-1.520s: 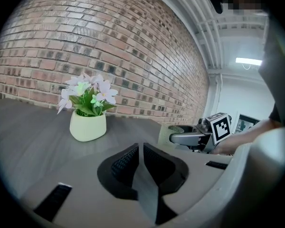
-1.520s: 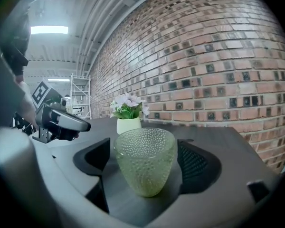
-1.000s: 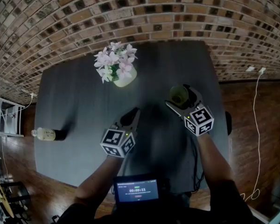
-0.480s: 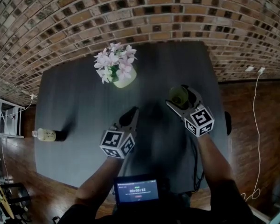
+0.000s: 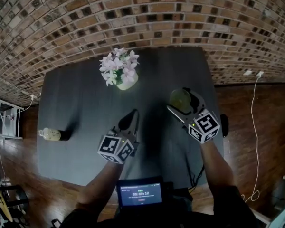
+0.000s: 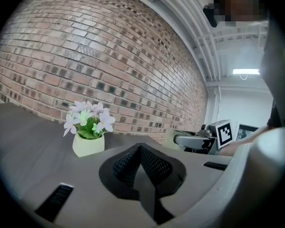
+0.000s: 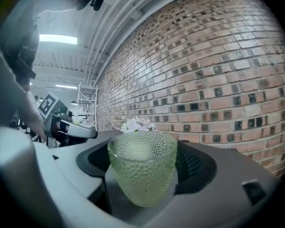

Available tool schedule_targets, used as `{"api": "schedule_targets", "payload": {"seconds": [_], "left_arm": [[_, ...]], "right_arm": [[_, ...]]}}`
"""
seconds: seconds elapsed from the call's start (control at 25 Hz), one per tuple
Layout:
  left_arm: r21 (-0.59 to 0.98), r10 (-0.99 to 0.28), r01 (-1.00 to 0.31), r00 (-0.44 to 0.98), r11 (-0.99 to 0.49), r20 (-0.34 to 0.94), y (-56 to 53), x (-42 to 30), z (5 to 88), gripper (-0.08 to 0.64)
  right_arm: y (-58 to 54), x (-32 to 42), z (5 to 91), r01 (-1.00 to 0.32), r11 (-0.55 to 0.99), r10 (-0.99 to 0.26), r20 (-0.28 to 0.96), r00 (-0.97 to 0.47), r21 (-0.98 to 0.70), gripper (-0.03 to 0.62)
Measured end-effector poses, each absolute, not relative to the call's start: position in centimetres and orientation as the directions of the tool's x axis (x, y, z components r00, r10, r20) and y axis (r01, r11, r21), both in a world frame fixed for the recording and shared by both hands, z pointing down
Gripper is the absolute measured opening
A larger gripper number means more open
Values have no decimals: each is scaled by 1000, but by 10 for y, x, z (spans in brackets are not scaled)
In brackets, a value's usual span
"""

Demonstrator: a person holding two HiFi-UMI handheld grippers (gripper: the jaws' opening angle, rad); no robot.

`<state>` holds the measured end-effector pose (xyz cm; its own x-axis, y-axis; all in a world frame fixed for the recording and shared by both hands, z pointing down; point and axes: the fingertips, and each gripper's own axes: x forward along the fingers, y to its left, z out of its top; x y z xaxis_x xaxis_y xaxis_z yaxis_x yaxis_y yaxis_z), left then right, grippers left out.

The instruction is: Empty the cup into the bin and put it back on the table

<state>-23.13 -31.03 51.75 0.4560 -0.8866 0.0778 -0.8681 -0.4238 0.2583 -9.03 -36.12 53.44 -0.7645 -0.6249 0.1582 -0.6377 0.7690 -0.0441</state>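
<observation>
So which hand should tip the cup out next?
Right. The right tongs have just been closing on the bumpy green glass cup and grip it now. The left tongs are shut, empty and away from it.

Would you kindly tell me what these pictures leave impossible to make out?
- The bin: in no view.
- Contents of the green glass cup: right gripper view, the dimpled glass wall obscures them; head view, too small.
- Label of the bottle: head view, too small.
- Text on the screen: head view, too small to read.
</observation>
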Motion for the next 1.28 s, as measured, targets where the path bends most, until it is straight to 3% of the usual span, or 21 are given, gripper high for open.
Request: {"api": "schedule_targets", "payload": {"seconds": [0.64,1.28], "left_arm": [[238,-883,-862,468,-447,32,-283,-224,429,3],[251,-854,-830,520,-498,25,-271,-205,414,3]], "right_arm": [[-314,-66,453,-666,745,-653,161,-740,-39,396],[-285,-50,422,-701,711,-684,173,-708,-58,396]]}}
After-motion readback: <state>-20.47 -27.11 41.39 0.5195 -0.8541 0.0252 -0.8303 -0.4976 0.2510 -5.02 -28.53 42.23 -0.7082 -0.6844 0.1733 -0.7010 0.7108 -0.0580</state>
